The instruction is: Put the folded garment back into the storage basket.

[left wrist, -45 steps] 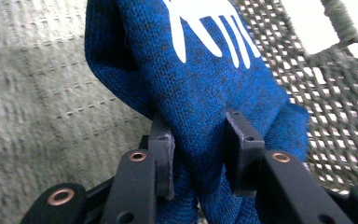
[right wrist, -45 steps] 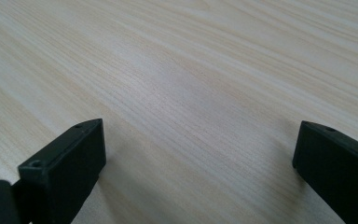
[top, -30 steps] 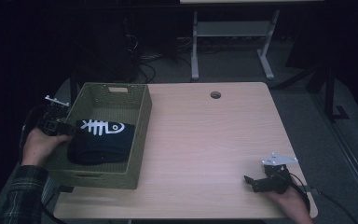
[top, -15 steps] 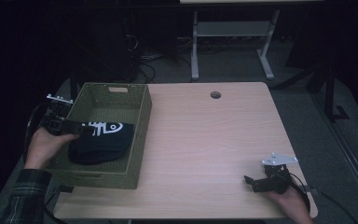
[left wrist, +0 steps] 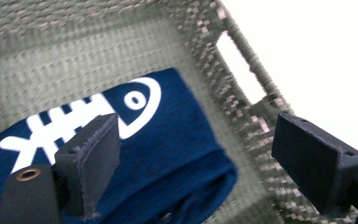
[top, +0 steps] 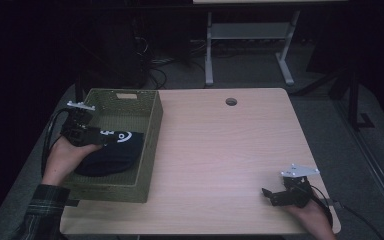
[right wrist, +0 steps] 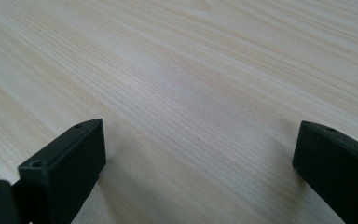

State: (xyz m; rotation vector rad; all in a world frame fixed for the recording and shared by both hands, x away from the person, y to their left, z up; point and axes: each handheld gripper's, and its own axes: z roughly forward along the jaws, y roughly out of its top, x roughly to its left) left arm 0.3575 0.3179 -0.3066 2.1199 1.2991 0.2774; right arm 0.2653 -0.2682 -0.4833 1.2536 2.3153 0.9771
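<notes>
**Dark cloth lies in the basket, left fingers spread above it**

In the left gripper view the folded navy-blue cloth with a white fish-skeleton print (left wrist: 168, 154) lies on the floor of the olive-green woven basket (left wrist: 74, 56), filling the lower left of the frame. The left gripper (left wrist: 193, 158) has its fingers (left wrist: 93, 158) wide apart; they have just been opening, and nothing is pressed between them. One finger hangs over the cloth near the fish's head, the other stands over the basket's wall at the lower right of the frame, below the handle slot. Whether the nearer finger touches the fabric cannot be told.

The high view places the basket (top: 150, 145) at the left of the pale wooden worktop (top: 220, 145), with the cloth (top: 112, 155) in its nearer half. There the left gripper (top: 102, 136) is dark against dark fabric, so its fingers are hard to make out, and the hand partly covers the cloth. The fish print shows only as a small white mark.

The right gripper (top: 267, 194) rests at the lower right of the worktop. Its spread is unclear from above; the right gripper view shows its fingers (right wrist: 70, 163) wide over bare wood, with the far finger cut off by the frame edge.
</notes>
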